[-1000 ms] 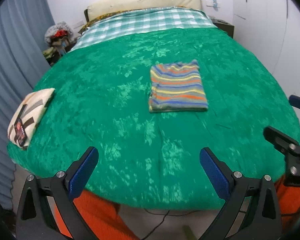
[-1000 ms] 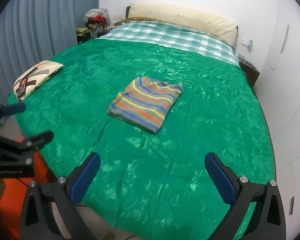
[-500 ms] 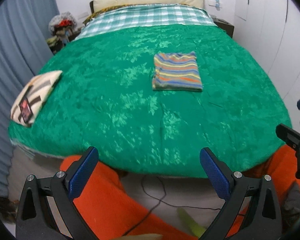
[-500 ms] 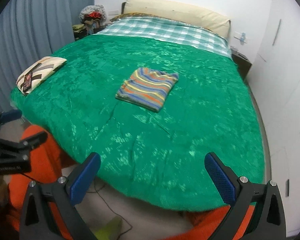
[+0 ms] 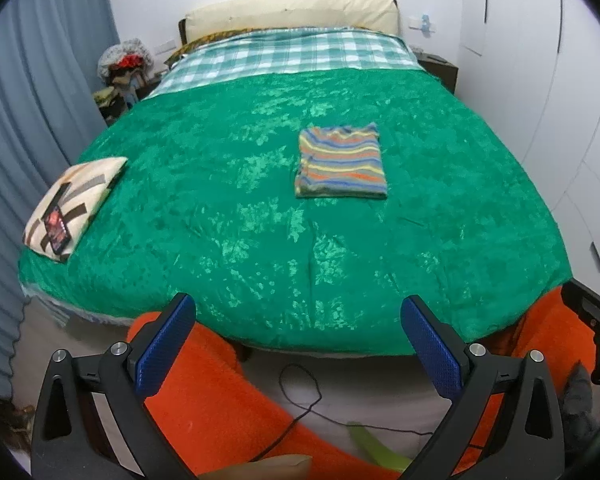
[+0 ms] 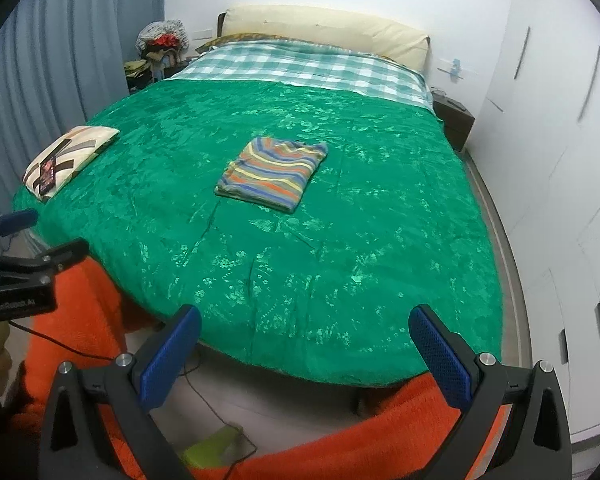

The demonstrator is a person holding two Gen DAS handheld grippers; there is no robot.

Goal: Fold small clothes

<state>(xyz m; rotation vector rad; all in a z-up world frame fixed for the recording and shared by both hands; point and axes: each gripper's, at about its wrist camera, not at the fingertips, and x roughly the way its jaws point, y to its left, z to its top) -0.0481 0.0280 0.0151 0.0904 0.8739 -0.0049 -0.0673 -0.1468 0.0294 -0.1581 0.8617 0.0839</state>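
Observation:
A striped garment (image 5: 340, 166) lies folded into a neat rectangle in the middle of the green bedspread (image 5: 260, 220); it also shows in the right wrist view (image 6: 272, 174). My left gripper (image 5: 298, 342) is open and empty, held off the foot of the bed, far from the garment. My right gripper (image 6: 304, 354) is open and empty too, also back past the bed's near edge. The left gripper appears at the left edge of the right wrist view (image 6: 24, 248).
A cream patterned cushion (image 5: 70, 206) with a dark card on it lies at the bed's left edge. Orange fabric (image 5: 220, 412) and a black cable (image 5: 300, 396) are below the bed's foot. White wardrobes (image 6: 560, 160) stand right, blue curtains (image 5: 28, 120) left.
Both grippers have pulled back and away from the bed, so the folded garment looks smaller and the floor and orange fabric come into view. Both stay open.

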